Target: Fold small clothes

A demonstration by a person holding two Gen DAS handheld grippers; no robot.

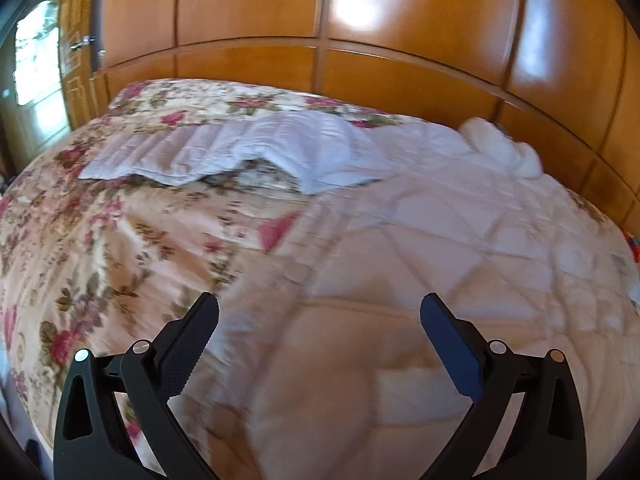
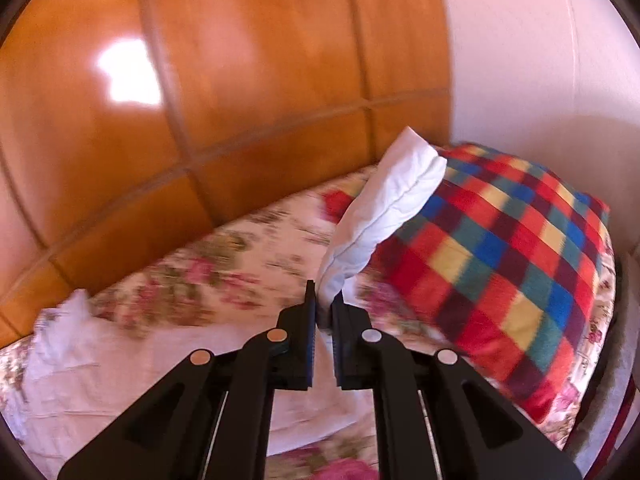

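Glossy orange-brown wooden panels (image 1: pixel 400 12) stand behind a bed covered with a floral quilt (image 1: pixel 80 248), which has pink roses on a cream ground. One part of the quilt is turned back, so its pale plain underside (image 1: pixel 440 220) shows in the left wrist view.

On the far part of the bed lies a white cloth (image 1: pixel 248 152), spread flat. Its long axis runs from left to right in that view, along the wooden panels, and its near edge is wavy and a little lifted. A second small white bundle (image 1: pixel 504 148) lies crumpled near the panels on the right side.

The left gripper (image 1: pixel 319 308) hangs over the quilt with its jaws wide apart and nothing between them.

The right gripper (image 2: pixel 325 300) has its jaws pressed together on the lower end of a white garment (image 2: pixel 384 208). This piece is folded into a long narrow shape, and its long axis goes up and to the right from the fingers, with the free end highest. Behind it a checked blanket (image 2: pixel 520 256) in red, blue, yellow and green lies on the bed next to a pale wall (image 2: pixel 540 60). More white fabric (image 2: pixel 80 352) lies on the quilt at the lower left.
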